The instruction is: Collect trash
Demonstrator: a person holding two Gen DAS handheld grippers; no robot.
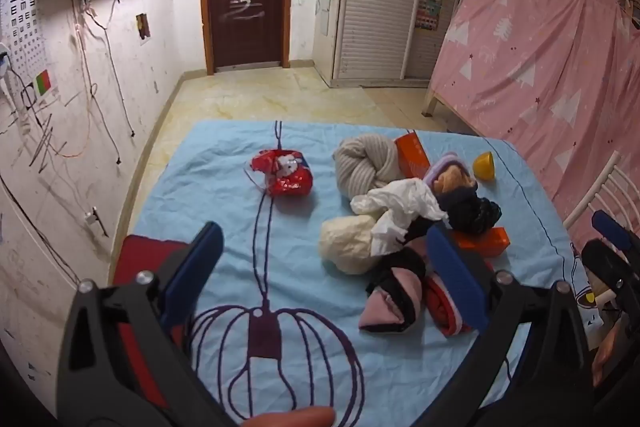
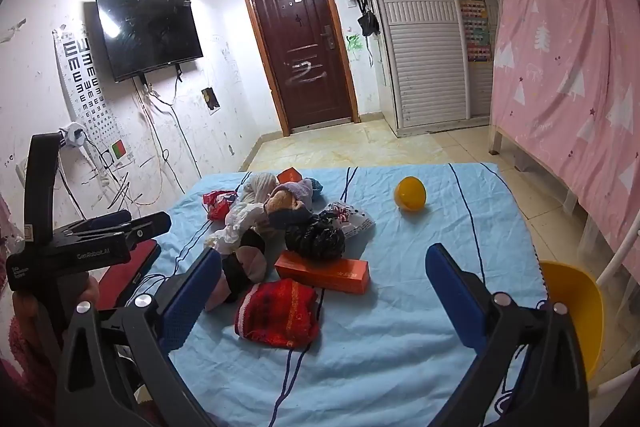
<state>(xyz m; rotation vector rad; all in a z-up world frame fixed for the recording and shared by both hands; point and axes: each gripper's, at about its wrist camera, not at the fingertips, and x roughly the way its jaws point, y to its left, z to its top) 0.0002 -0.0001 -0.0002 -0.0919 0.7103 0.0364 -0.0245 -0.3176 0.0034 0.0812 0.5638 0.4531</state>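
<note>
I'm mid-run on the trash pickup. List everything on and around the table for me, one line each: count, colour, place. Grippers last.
Tablecloth: one, light blue with dark line drawing, covers the table.
Snack wrapper: one, red, far left of the pile, alone.
Crumpled tissue: one, white, middle of the pile.
Black plastic bag: one, black, crumpled, pile's right side.
Orange boxes: two, orange; long one near front, other at the back.
Rolled knitwear: one, grey-beige, back of pile.
Red knit roll: one, red, nearest front.
Yellow ball: one, yellow, apart on the right.
Yellow bin: one, yellow, beside the table's right edge.
TV: one, black, left wall.
Left gripper: blue pads, open, empty.
Right gripper: blue pads, open, empty.
</note>
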